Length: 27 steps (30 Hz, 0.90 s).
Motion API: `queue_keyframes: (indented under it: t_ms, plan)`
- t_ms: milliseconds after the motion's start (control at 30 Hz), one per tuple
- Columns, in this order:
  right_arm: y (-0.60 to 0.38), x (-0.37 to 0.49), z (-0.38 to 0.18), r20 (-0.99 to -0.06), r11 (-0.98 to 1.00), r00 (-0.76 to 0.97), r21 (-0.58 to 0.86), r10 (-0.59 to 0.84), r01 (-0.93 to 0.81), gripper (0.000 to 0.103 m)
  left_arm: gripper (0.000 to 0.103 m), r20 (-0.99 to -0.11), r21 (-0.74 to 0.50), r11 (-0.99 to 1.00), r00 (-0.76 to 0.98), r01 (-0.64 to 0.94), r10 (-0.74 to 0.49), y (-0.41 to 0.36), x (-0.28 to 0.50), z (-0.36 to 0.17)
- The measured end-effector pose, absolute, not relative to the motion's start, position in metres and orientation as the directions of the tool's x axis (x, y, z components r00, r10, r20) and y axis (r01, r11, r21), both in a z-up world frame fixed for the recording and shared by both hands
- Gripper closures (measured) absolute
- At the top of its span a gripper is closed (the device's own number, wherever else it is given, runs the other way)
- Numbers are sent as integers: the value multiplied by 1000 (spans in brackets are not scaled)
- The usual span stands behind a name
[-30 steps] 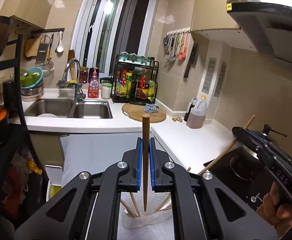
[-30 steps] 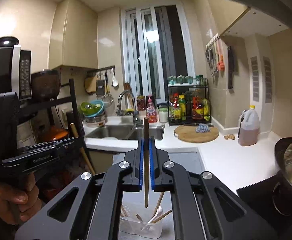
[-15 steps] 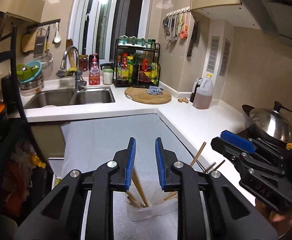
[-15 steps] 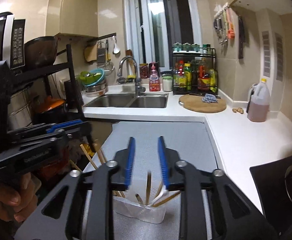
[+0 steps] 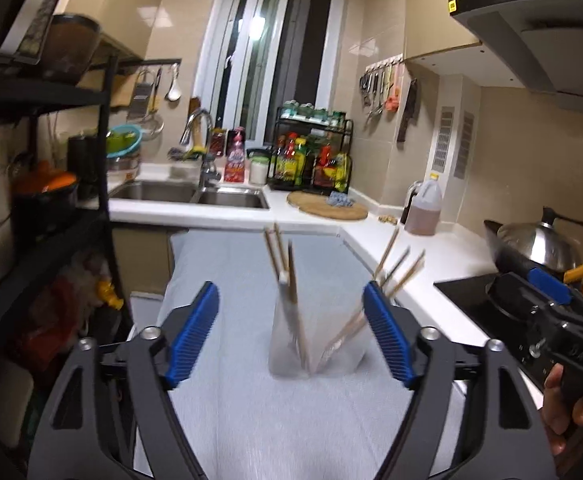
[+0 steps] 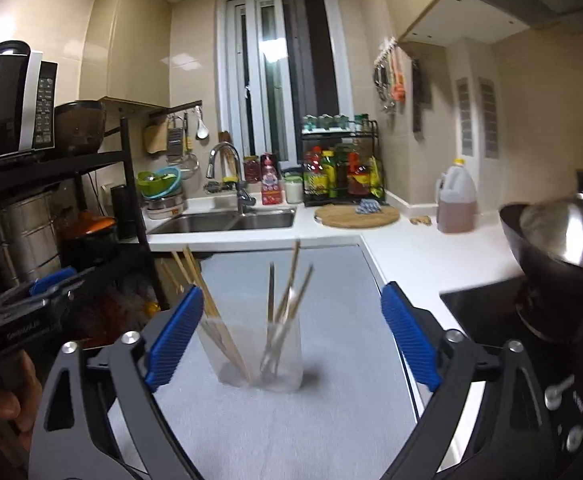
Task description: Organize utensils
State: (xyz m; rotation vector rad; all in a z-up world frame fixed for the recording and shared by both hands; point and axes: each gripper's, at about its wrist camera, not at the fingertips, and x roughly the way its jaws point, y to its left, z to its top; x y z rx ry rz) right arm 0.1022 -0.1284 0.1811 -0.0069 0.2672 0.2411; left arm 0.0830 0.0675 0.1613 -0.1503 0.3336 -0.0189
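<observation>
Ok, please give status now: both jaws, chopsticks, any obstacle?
Both jaws just opened, empty. Chopsticks standing in clear holder. No obstacle near.

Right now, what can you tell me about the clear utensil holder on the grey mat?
The utensil holder is a clear, plastic-looking container, motion-blurred in both views. It stands upright on the grey mat covering the counter. A divider seems to split it into compartments, though blur leaves that unsure. Wooden chopsticks lean out to either side, and a few more sticks stand near its middle. The open left gripper and right gripper frame it without touching it.
</observation>
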Motion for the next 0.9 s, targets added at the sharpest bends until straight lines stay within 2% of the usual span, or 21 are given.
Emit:
queue_keyframes:
  t_ms: [100, 167, 367, 467, 900]
  plan:
    - [-131, 87, 155, -304, 981, 935, -3, 186, -196, 7, 11, -360, -132, 991, 933, -32, -18, 61, 65, 126]
    - [-132, 83, 138, -339, 981, 925, -28, 171, -192, 5, 8, -391, -118, 992, 920, -55, 5, 58, 58, 107]
    - [-139, 85, 109, -401, 983, 903, -28, 153, -179, 5, 8, -455, -80, 993, 889, -88, 42, 48, 51, 83]
    - [-138, 79, 102, -374, 983, 917, -61, 137, -172, 5, 8, -454, -77, 991, 889, -106, 60, 46, 49, 81]
    - [-131, 70, 96, -368, 978, 915, -56, 166, -200, 5, 8, -470, -62, 992, 880, -114, 72, 34, 49, 76]
